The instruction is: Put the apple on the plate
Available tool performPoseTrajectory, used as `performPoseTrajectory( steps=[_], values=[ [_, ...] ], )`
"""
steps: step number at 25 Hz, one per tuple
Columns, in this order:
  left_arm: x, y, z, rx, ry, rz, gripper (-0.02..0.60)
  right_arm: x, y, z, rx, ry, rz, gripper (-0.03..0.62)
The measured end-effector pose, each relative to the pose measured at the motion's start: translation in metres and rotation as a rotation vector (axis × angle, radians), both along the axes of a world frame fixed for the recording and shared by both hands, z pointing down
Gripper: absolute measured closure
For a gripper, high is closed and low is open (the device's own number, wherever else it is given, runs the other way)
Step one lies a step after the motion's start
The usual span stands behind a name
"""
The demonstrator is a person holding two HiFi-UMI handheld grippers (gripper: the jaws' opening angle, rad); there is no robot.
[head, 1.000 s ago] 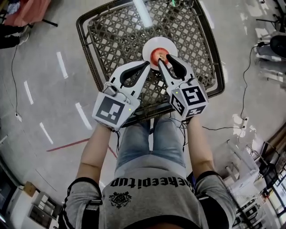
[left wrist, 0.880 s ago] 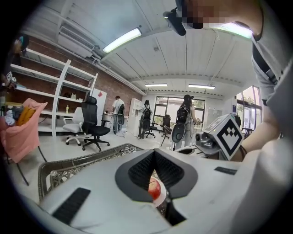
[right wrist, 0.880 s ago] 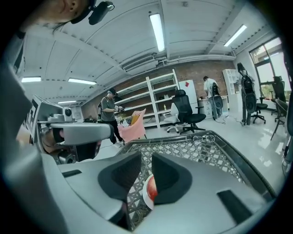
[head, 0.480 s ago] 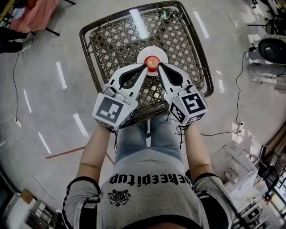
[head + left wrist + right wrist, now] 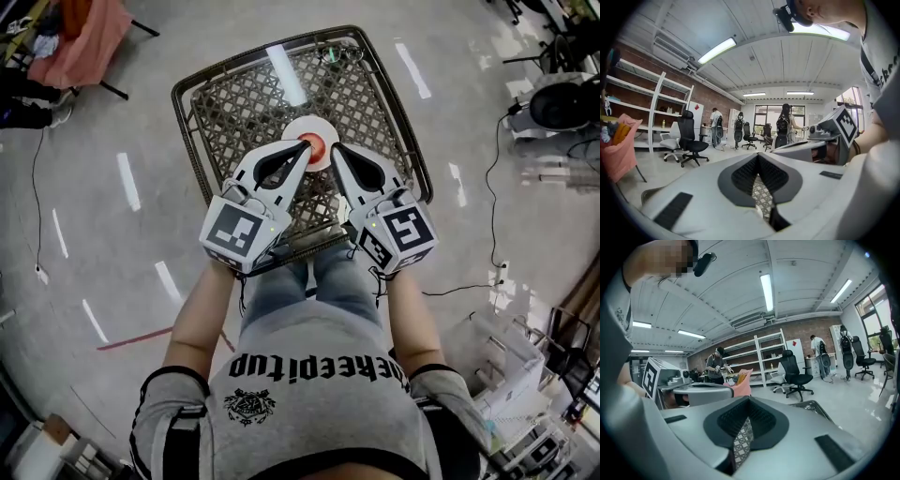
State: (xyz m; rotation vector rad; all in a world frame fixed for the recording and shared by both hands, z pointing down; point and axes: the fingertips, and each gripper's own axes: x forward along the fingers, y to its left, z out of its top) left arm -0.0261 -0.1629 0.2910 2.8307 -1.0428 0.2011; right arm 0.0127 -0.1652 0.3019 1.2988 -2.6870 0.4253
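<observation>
In the upper centre of the frame, a red apple sits on a white plate on the square lattice table. The left gripper and right gripper hang just below it, each with its tips together. A pink cloth lies at the upper left.

apple on plate; plate on table (about mid-table), before person's legs.
</observation>
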Motion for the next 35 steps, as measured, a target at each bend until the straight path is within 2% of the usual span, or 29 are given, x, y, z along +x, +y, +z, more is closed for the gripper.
performPoseTrajectory(
  steps=[16, 35],
  values=[
    [0.013, 0.014, -0.033, 0.031, 0.007, 0.005, 0.563, 0.010, 0.016, -0.055, 0.072, -0.060, -0.025, 0.586],
    [0.017, 0.020, -0.045, 0.043, 0.032, -0.060, 0.563, 0.010, 0.022, -0.060, 0.083, -0.052, -0.092, 0.586]
  ],
)
